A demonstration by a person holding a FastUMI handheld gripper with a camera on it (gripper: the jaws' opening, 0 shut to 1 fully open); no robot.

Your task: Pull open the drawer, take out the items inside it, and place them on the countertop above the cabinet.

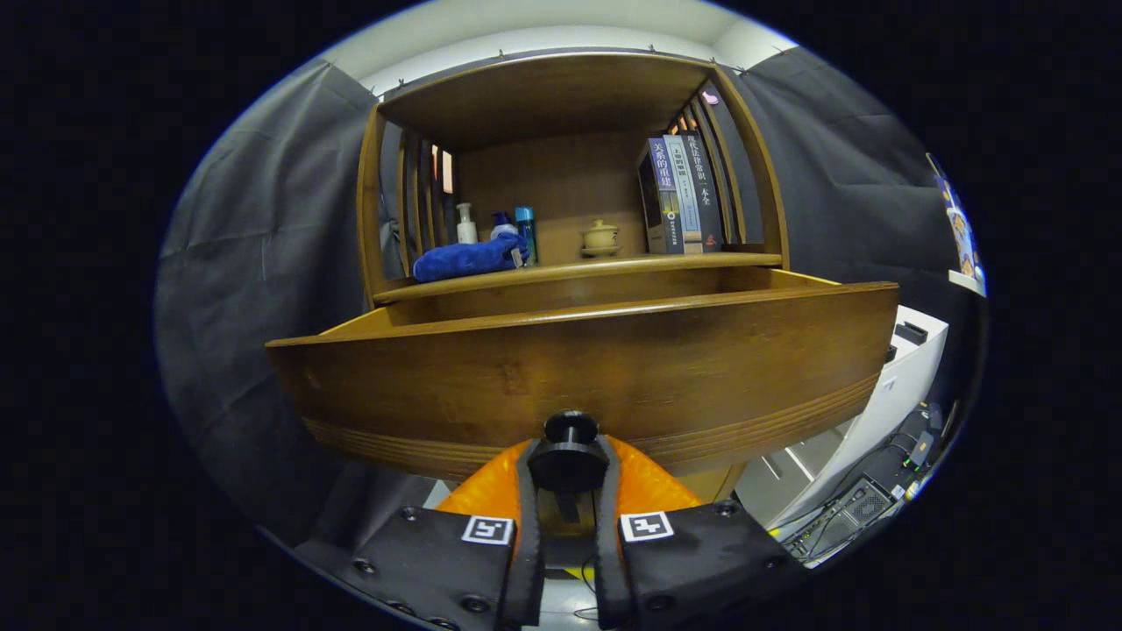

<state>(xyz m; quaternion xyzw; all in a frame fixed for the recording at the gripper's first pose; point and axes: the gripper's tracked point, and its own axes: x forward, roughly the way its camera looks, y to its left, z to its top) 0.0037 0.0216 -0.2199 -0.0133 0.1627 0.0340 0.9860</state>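
The tongs (568, 464) are clamped on the drawer's black knob (570, 429), both fingers pressing its sides, because that is the only handhold for hauling. The drawer (578, 368) at twelve o'clock stands pulled out below the bench (614, 265); its inside is hidden behind the front panel.

I see the drawer (578, 368) front as stained wood with a soft satin sheen, its grain visible and fine grooves cut along the lower edge. Its knob (570, 456) looks like dark, matt plastic or metal; I cannot tell which. My gripper (568, 491) has its fingers closed against that knob. On the wooden countertop (614, 265), a blue cloth (469, 258) looks plush, the small pot (601, 237) glazed ceramic, the books (684, 194) glossy paper.
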